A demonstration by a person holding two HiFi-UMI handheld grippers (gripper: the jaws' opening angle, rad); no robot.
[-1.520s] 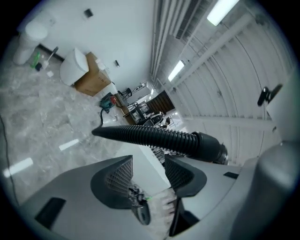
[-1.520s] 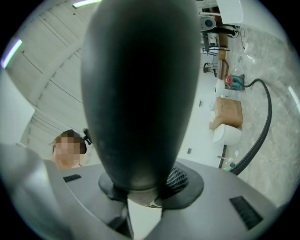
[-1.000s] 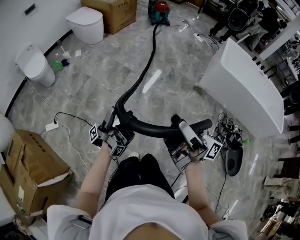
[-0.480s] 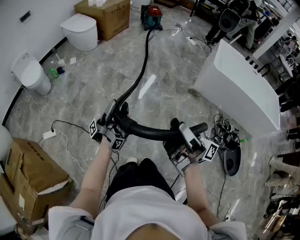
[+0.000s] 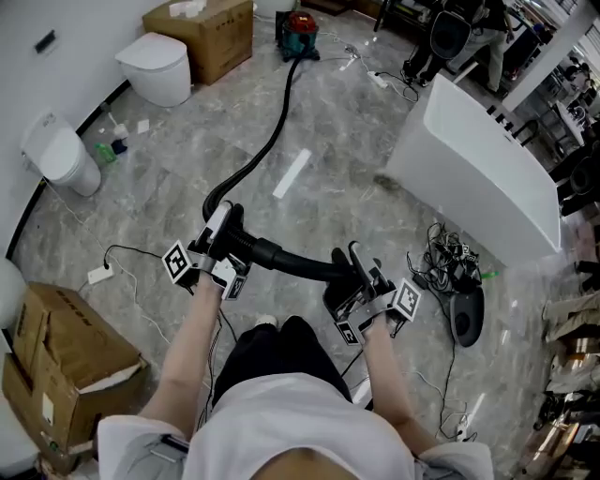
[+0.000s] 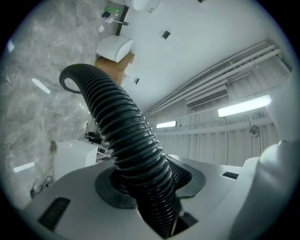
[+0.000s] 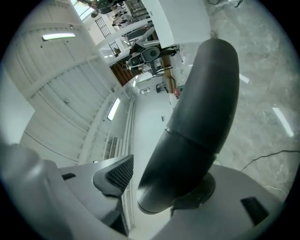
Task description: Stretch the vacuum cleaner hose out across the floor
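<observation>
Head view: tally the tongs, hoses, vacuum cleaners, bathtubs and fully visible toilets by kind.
tongs: 2 (left tongs, right tongs)
hose: 1
vacuum cleaner: 1
bathtub: 1
toilets: 2
total: 7

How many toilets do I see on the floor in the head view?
2: one toilet beside the cardboard box at top, another toilet lower left of it. A white shape at the left edge may be a third.

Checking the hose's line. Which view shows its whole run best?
Head view: the hose runs from the vacuum cleaner to the person. Left gripper view shows only a ribbed stretch; right gripper view, its smooth end.
</observation>
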